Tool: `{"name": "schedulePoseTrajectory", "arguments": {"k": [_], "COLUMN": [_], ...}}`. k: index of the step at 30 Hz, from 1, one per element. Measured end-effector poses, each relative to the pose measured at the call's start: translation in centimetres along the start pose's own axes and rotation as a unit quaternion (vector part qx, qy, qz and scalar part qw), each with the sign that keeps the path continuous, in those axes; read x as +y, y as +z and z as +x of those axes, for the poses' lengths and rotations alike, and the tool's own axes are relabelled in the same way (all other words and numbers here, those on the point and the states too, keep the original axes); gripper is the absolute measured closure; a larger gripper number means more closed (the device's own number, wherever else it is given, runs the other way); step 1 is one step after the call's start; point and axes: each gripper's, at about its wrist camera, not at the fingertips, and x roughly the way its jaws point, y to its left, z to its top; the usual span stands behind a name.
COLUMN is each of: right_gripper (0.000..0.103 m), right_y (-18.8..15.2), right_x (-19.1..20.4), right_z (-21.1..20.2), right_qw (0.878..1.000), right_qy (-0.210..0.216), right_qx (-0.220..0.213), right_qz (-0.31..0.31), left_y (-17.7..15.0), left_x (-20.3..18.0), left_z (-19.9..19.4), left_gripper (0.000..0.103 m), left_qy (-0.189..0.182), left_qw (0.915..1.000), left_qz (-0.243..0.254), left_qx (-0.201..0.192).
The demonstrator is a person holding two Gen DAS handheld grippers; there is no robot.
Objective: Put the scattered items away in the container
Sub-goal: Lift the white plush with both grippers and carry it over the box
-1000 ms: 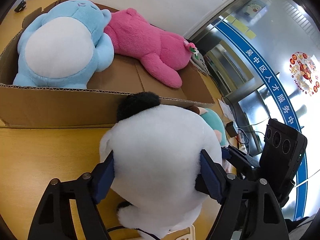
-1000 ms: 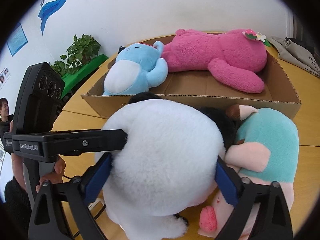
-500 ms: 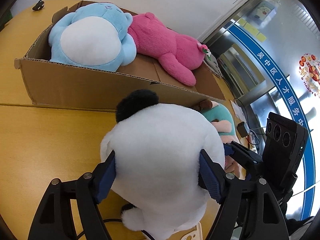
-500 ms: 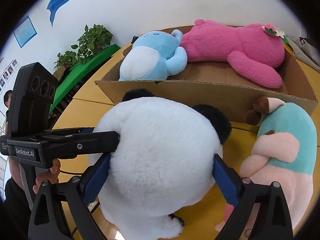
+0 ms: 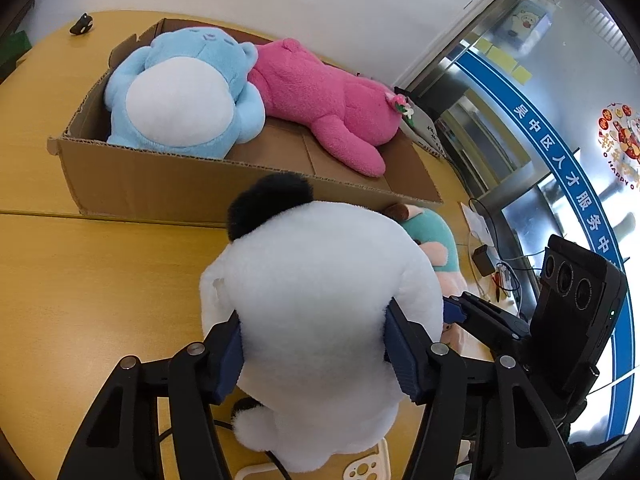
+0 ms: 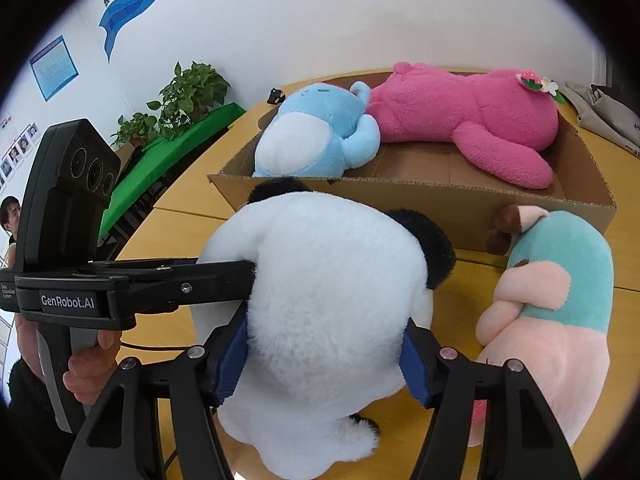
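Left wrist view: your left gripper (image 5: 314, 344) and right gripper (image 6: 324, 354) both clench the panda plush (image 5: 320, 312), sharing its bulk; the cardboard box (image 5: 168, 176) waits at 12 o'clock.

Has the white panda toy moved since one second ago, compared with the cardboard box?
Yes. The white panda toy, clamped by both grippers, has risen: the cardboard box now sits lower beside it, showing more interior.

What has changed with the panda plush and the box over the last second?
Both grippers, left gripper and right gripper, have lifted the panda plush; more of the cardboard box interior now shows. Grip unchanged; blue plush, pink plush and teal plush stayed put.
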Motion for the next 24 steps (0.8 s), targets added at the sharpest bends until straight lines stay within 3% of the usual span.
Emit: {"name": "schedulePoseTrajectory", "arguments": {"k": [7, 14, 21, 24], "right_gripper": [0.038, 0.038, 0.038, 0.039], "right_y": [4.9, 13.7, 20.0, 20.5], "right_x": [0.1, -1.8, -6.2, -8.8], "right_z": [-4.6, -5.8, -0.1, 4.8], "right_qw": [0.997, 0.990, 0.994, 0.997], "right_qy": [-0.007, -0.040, -0.034, -0.035], "right_qx": [-0.077, -0.120, -0.098, -0.062], "right_qz": [-0.028, -0.059, -0.042, -0.024], "left_y": [5.3, 14.1, 20.9, 22.1], "left_x": [-4.1, -5.1, -1.1, 1.1], "left_z": [-2.7, -0.9, 6.8, 11.5], "left_gripper": [0.037, 0.037, 0.037, 0.037], "left_qy": [-0.009, -0.040, -0.018, 0.007], "left_qw": [0.9970, 0.9916, 0.9954, 0.9986], "left_qz": [0.044, 0.057, 0.002, -0.017], "left_qx": [-0.064, -0.109, -0.094, -0.050]}}
